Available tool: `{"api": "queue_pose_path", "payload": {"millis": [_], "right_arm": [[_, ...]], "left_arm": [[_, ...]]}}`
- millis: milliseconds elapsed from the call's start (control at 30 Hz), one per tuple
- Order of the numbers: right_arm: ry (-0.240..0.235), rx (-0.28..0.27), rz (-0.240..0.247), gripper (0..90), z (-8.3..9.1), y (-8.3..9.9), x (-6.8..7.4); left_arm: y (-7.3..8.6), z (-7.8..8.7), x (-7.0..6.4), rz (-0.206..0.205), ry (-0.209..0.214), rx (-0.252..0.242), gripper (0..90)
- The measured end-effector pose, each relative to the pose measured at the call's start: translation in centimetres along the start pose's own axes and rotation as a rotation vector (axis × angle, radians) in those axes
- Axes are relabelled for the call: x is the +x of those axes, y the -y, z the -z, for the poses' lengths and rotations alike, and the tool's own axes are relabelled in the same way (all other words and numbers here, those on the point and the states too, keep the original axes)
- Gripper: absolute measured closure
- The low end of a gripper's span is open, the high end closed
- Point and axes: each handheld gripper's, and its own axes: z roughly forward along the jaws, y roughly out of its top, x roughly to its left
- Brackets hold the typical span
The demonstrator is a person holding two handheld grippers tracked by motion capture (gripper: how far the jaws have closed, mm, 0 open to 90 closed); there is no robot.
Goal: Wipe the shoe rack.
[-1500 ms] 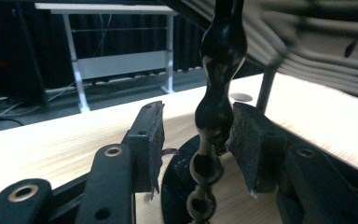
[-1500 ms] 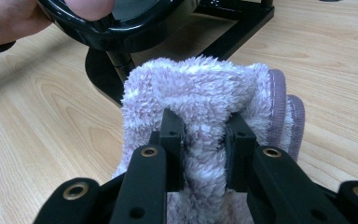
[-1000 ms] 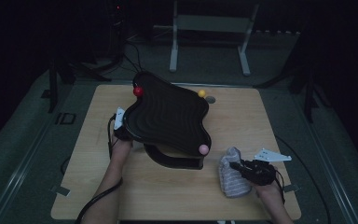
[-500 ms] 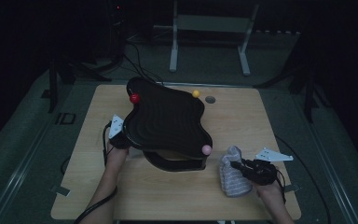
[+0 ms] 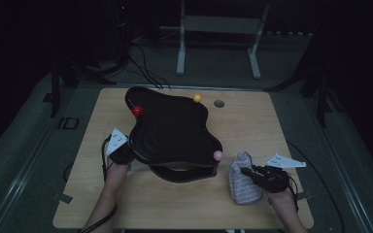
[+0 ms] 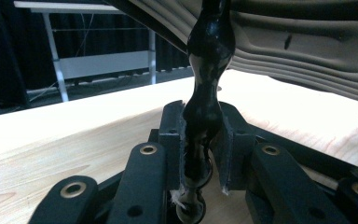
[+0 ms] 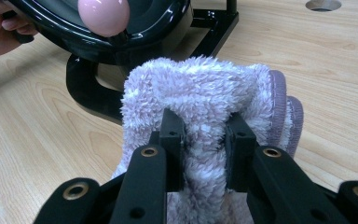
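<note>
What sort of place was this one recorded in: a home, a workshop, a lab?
Most likely a recording lab or studio: a lone wooden table in a darkened room, cables trailing over the floor, and a metal stand behind the table.

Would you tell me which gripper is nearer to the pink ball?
Right. The right gripper, shut on the fluffy cloth, sits just beside the pink ball; the left gripper clamps the tray's far edge.

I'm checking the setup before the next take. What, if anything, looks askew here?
The black tray sits tilted on its stand, its left rim clamped in the left tongs. The right tongs pinch a fluffy purple cloth beside it. Nothing is spilled or broken.
</note>
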Motion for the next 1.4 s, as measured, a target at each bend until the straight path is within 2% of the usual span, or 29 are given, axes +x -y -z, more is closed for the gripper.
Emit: {"api": "queue_pose_path", "payload": {"millis": [133, 500, 767, 867, 933, 1000, 1067, 1167, 1300, 1333, 1400], "right_arm": [[-0.001, 0.002, 0.006, 74.1, 0.1, 0.0, 0.1], [-0.002, 0.011, 0.017, 74.1, 0.0, -0.1, 0.3], [0.005, -0.008, 0.023, 74.1, 0.9, -0.6, 0.4], [-0.001, -0.059, 0.042, 74.1, 2.5, -1.6, 1.0], [-0.007, -0.074, 0.047, 74.1, 2.9, -2.0, 1.2], [-0.039, -0.118, 0.064, 74.1, 3.9, -3.2, 2.0], [-0.051, -0.128, 0.073, 74.1, 4.0, -3.6, 2.3], [-0.063, -0.127, 0.118, 74.0, 3.3, -5.0, 3.3], [-0.066, -0.124, 0.133, 73.7, 2.2, -5.8, 3.6], [-0.055, -0.115, 0.134, 71.3, 1.4, -6.1, 3.8], [-0.053, -0.107, 0.138, 69.0, 1.0, -6.2, 3.8]], "left_arm": [[0.0, 0.6, -0.4, -0.014, 0.008, 0.005, 74.8], [0.3, 1.9, -0.9, -0.009, 0.058, 0.006, 74.8], [0.5, 2.8, -1.5, -0.016, 0.074, 0.006, 74.7], [0.6, 3.1, -1.9, -0.024, 0.085, 0.010, 74.8], [0.6, 3.2, -1.9, -0.024, 0.088, 0.008, 74.8], [0.7, 3.4, -2.1, -0.022, 0.094, 0.007, 74.8], [0.7, 3.5, -2.2, -0.023, 0.103, 0.009, 74.8], [0.7, 3.8, -2.5, -0.025, 0.112, 0.011, 74.7], [0.8, 4.2, -2.9, -0.028, 0.128, 0.011, 74.7], [0.8, 4.2, -3.0, -0.027, 0.132, 0.011, 74.7], [0.9, 4.4, -3.2, -0.033, 0.137, 0.012, 74.8]]}}
